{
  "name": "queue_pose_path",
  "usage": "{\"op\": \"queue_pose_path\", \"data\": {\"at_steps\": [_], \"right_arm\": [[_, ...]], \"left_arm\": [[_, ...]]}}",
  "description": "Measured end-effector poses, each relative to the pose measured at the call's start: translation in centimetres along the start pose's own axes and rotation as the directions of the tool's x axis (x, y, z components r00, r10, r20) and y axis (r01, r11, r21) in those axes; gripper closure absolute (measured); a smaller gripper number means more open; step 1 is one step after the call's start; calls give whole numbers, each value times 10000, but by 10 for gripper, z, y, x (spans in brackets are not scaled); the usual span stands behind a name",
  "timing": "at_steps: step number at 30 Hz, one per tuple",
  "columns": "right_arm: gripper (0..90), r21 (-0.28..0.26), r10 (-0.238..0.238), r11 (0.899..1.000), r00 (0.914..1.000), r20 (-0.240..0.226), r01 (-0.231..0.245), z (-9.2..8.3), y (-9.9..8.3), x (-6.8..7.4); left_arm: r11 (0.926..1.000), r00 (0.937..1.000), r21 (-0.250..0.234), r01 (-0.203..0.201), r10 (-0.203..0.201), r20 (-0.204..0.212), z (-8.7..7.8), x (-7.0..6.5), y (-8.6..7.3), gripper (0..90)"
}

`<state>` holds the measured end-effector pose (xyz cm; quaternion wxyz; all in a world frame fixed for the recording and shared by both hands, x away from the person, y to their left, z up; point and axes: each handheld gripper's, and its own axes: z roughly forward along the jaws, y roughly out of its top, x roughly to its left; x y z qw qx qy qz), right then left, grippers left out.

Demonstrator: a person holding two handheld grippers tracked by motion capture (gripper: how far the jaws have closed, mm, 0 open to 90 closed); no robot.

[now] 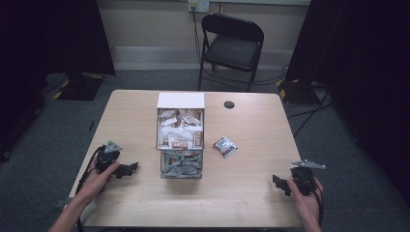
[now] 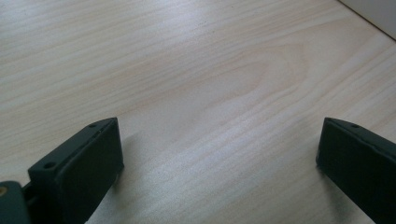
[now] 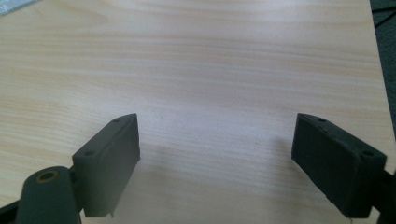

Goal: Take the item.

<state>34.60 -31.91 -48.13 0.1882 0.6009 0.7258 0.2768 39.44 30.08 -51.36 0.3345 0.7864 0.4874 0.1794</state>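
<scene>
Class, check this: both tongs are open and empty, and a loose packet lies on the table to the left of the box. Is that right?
Not quite. The loose packet lies to the right of the box, as the high view shows. The left tongs and right tongs are indeed open and empty over the table.

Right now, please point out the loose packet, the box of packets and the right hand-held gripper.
loose packet [image 1: 225, 146], high view, middle of its wrapper.
box of packets [image 1: 180, 100], high view, its white back flap.
right hand-held gripper [image 1: 277, 182], high view, between its black jaw tips.
</scene>
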Motion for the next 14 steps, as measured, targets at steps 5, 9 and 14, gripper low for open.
{"op": "queue_pose_path", "data": {"at_steps": [5, 9, 14], "right_arm": [[141, 6, -109, 9999, 9996, 256, 109, 6, -5, 0], [126, -286, -301, 9991, 9968, 745, 323, 10, -8, 4], [107, -922, -178, 9954, 9961, 864, 257, 14, -12, 7]], "left_arm": [[10000, 10000, 2, 1, -1, 4, 0, 0, 0, 0], [10000, 10000, 0, 5, -5, 6, 0, 0, 0, 0], [10000, 10000, -1, 2, -2, 5, 0, 0, 0, 0]]}}
